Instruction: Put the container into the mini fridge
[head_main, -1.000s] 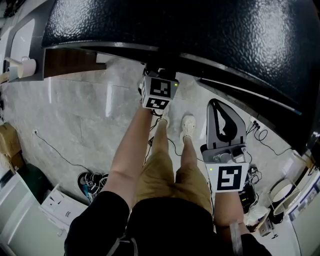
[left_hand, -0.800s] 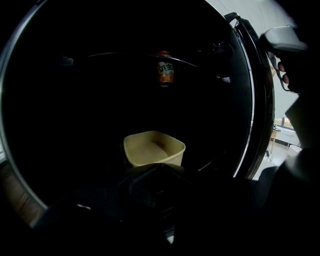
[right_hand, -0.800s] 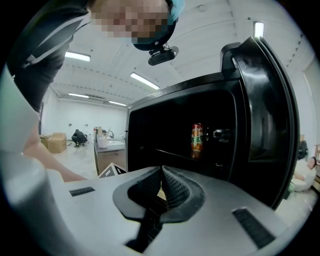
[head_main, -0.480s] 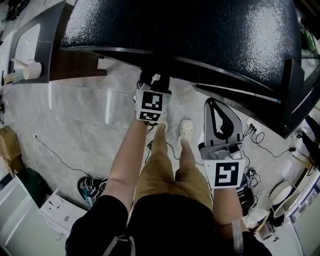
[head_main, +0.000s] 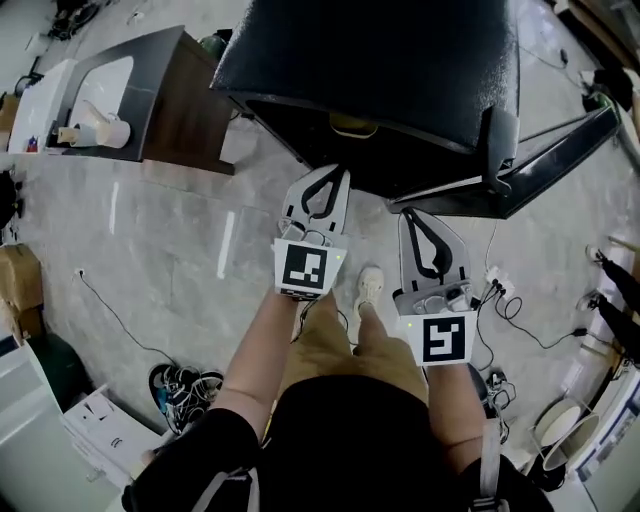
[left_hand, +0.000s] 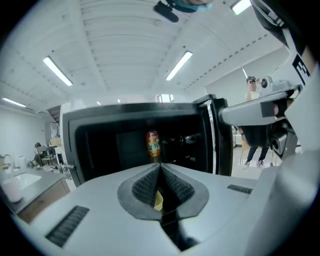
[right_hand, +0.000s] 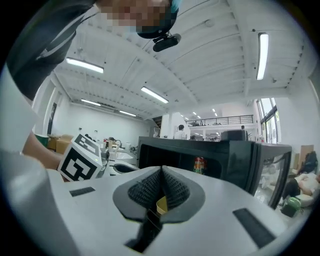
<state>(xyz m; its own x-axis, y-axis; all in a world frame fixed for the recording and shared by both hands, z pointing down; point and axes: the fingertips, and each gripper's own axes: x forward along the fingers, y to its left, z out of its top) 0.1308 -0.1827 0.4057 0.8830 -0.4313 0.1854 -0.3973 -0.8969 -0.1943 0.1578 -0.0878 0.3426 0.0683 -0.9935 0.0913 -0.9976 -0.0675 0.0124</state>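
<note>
Container (left_hand: 153, 145): inside the open mini fridge (left_hand: 125, 111), straight ahead of both tongs, probably a can, kinda dark in there. Left tongs (left_hand: 160, 166): pinched together, nothing between. Right tongs (right_hand: 161, 170): same, just beside.

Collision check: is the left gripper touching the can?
Apart. Left gripper view shows the can standing deep in the fridge, well beyond the shut jaws of the left gripper.

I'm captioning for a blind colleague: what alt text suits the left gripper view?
The left gripper, jaws shut on nothing, points at an open black mini fridge with an orange-labelled container standing inside. Its door stands open at the right.
</note>
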